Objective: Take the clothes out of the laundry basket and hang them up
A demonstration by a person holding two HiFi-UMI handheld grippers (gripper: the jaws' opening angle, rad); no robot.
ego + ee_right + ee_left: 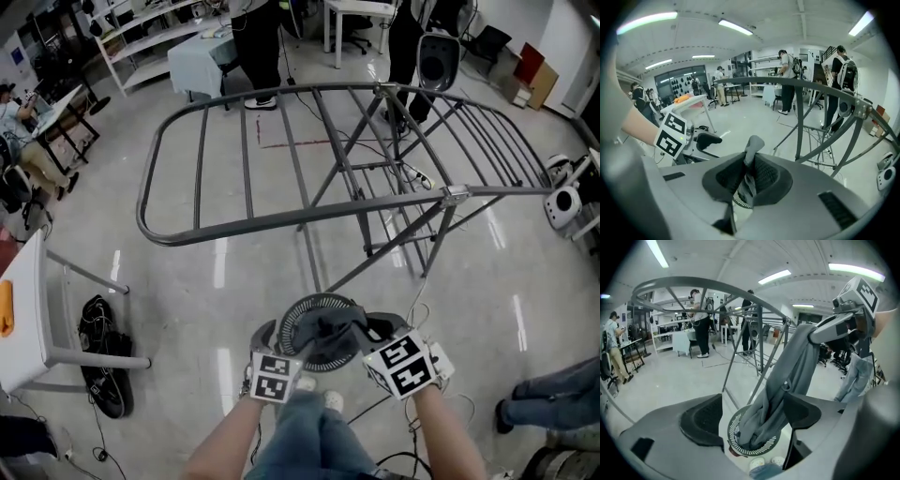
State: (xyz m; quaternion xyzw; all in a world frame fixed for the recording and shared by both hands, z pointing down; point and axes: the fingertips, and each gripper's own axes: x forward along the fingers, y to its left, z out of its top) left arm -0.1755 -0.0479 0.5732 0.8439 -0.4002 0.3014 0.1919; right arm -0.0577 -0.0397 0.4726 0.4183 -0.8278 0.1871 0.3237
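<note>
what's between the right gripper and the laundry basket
A grey garment stretches from the laundry basket up to the right gripper, seen in the left gripper view.

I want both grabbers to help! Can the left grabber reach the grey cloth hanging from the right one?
Probably yes. The left gripper has its jaws apart, and the grey cloth hangs in front of them with nothing in between, pinched above by the right gripper.
</note>
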